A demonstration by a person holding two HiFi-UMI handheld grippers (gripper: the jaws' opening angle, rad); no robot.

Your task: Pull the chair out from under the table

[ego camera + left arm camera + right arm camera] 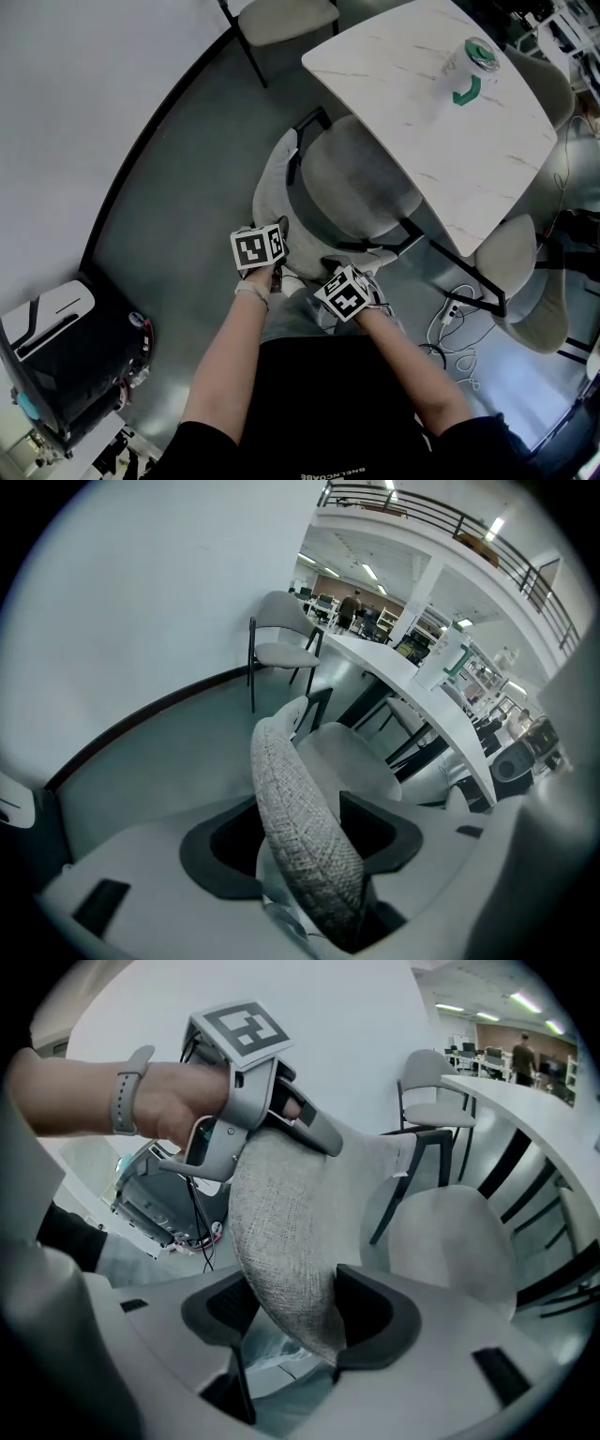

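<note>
Chair position: the grey fabric-upholstered chair with black metal legs (352,183) sits at the centre of the head view. Its seat is tucked partly beneath the lower left edge of the white marble-pattern counter (412,94), and its curved backrest (274,183) faces the lower left of the frame. A white cup with a green lid (472,64) stands on the counter at upper right. Left tongs (300,841) straddle the top edge of the backrest near the middle of the head view; the jaws stand apart, with dark gaps visible on both sides of the fabric. Right tongs (300,1321) straddle the same edge just beside them, jaws spread wide, the fabric lying between the pads with no clamping evident. Neither grips the chair.
</note>
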